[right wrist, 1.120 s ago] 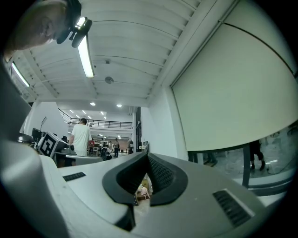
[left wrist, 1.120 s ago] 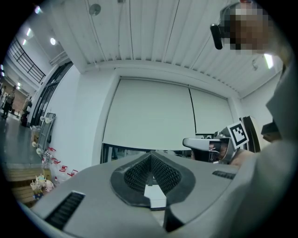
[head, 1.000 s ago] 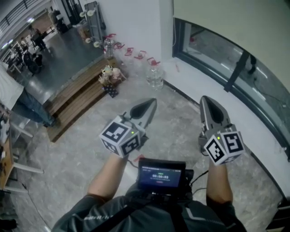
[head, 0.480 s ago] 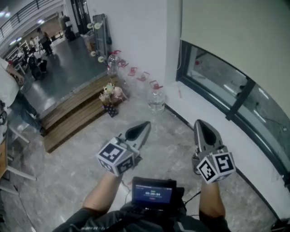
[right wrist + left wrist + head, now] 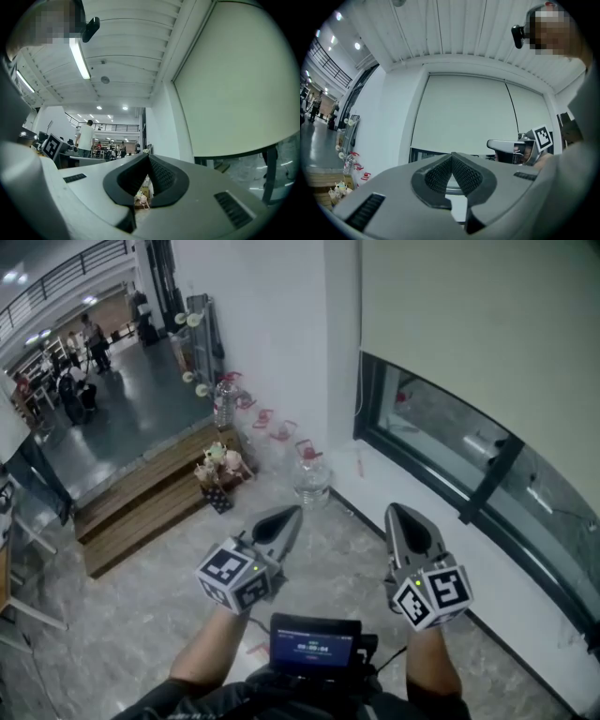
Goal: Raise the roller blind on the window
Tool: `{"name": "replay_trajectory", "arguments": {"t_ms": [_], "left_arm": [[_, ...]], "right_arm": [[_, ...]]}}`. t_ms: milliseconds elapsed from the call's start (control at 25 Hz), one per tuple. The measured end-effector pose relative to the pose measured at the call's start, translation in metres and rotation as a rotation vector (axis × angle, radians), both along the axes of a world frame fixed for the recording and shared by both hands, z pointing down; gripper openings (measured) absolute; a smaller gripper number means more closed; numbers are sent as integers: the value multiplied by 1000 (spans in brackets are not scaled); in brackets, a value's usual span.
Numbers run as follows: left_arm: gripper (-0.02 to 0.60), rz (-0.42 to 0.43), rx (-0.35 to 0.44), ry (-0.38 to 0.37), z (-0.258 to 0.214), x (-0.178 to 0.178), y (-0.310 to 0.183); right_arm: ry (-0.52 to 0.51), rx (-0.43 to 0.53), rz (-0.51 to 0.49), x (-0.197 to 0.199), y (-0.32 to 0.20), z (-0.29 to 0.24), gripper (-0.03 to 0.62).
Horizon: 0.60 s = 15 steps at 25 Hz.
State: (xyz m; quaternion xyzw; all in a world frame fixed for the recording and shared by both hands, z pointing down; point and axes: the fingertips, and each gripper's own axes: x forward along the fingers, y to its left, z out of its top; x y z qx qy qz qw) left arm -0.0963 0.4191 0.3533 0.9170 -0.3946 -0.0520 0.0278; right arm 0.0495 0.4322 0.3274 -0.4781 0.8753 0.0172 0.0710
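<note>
A pale cream roller blind (image 5: 469, 324) hangs over the upper part of the window (image 5: 441, 442) at the right of the head view, its bottom edge well above the sill. A thin cord (image 5: 359, 395) hangs by the blind's left edge. My left gripper (image 5: 284, 517) and right gripper (image 5: 398, 514) are held side by side above the floor, pointing towards the wall corner, both shut and empty, short of the window. The left gripper view shows the blind (image 5: 464, 112) straight ahead beyond the shut left gripper (image 5: 451, 157). The right gripper view has the blind (image 5: 234, 84) at its right.
A white sill ledge (image 5: 450, 554) runs below the window. A clear water bottle (image 5: 312, 482) stands in the corner, with small toys (image 5: 217, 465) on wooden steps (image 5: 141, 507) to its left. A screen device (image 5: 314, 645) hangs at my chest. People stand far off (image 5: 84, 334).
Both grippers have moved forward together towards the window wall. The blind and window now fill more of the head view. Both pairs of jaws stayed shut.
</note>
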Motion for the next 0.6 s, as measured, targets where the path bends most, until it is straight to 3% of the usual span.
{"name": "replay_trajectory", "arguments": {"t_ms": [360,600], "left_arm": [[-5,-11,-3,-18,6,41,-55],[-5,8,3,-22,4,47,-92]], "right_arm": [[-29,3,-14,42,-58,6,6],[-35,2,-11,47,-92,5,6]]}}
